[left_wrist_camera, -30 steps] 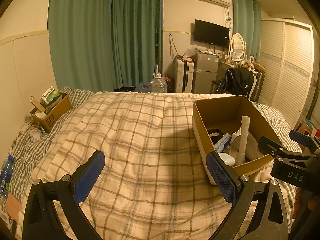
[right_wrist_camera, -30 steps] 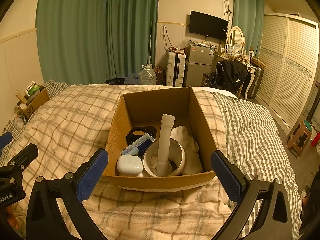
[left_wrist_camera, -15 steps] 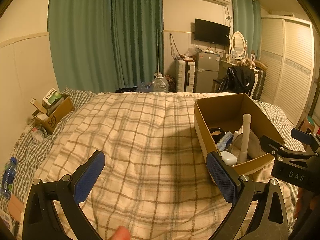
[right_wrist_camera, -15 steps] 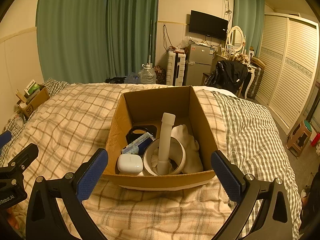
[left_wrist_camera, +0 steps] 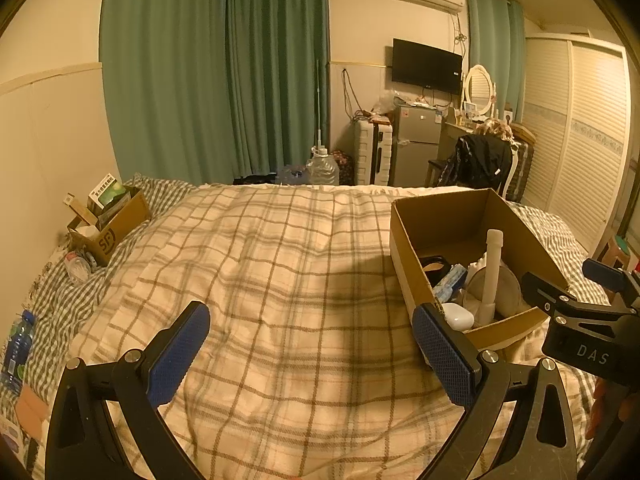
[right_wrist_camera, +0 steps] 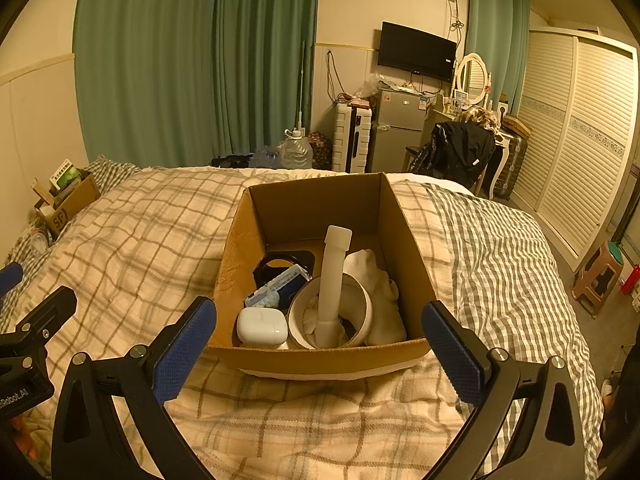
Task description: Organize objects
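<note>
- Left wrist view: my left gripper (left_wrist_camera: 310,346) has its jaws wide apart and empty, with only the plaid blanket (left_wrist_camera: 280,264) between them. The cardboard box (left_wrist_camera: 404,252) sits just beyond my right-side pad, and its near corner almost meets that pad. If I swing toward it carelessly, I judge the pad could catch the wall and shove the box across the soft bedding.
- Right wrist view: my right gripper (right_wrist_camera: 320,344) is also spread open and holds nothing, the box's front wall lying between my jaws. Inside stand a white tube (right_wrist_camera: 334,280) in a roll of tape (right_wrist_camera: 362,304), with a white earbud case (right_wrist_camera: 262,326) toward my left-side pad. Reaching in, I could knock the upright tube over, or the smooth case could slip.
</note>
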A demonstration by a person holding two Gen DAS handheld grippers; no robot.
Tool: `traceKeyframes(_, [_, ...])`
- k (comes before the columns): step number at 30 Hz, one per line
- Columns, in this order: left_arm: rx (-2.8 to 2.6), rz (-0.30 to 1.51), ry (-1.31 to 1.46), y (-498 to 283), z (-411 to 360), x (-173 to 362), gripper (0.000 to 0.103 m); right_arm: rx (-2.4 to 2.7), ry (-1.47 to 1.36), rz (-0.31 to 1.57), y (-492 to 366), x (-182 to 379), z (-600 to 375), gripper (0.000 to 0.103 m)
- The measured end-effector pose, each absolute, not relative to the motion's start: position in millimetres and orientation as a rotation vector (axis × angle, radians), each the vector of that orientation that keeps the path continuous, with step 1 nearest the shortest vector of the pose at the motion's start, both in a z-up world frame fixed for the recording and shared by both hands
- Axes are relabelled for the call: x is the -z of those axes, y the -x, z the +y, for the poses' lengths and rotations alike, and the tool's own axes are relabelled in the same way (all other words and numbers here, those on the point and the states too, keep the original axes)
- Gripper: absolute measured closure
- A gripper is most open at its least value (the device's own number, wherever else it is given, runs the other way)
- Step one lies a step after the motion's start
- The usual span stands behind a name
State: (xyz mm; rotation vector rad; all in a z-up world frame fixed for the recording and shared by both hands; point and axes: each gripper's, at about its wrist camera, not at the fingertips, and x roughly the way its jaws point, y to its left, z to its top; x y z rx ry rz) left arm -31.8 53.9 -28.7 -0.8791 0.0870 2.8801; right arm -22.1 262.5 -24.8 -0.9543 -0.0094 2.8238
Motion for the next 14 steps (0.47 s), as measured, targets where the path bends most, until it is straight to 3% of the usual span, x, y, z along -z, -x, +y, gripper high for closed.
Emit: traceKeyframes(14, [-2.878, 0.084, 0.876, 30.7, 52.1, 28.7, 0.000, -2.823, 0.974, -0.012, 22.3, 27.5, 261.6, 0.000])
